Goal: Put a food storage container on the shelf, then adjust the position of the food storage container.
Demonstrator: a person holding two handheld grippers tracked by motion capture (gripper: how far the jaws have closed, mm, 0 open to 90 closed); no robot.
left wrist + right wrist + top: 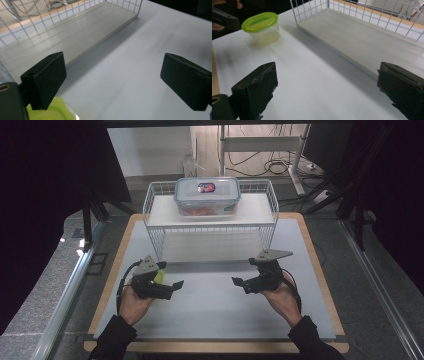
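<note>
Wire shelf (210, 215) at far centre, lidded box (207, 195) on top. Small green-lidded tub (261, 28) near left, beside left gripper (172, 285). Both grippers released, empty; right gripper (239, 282) opposite. Likely next: approach tub level, jaws straddling its sides.

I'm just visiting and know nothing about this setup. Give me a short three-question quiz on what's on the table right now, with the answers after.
1. True or false: the clear box sits on top of the wire shelf.
2. What colour is the lid of the small tub?
3. Which gripper is the tub nearer to? A) left gripper B) right gripper C) halfway between them

Key: 1 true. 2 green. 3 A: in the high view the tub shows just beside the left gripper, and the left gripper view has its lid right by that gripper's own jaw. Both grippers stand open, holding nothing.
</note>
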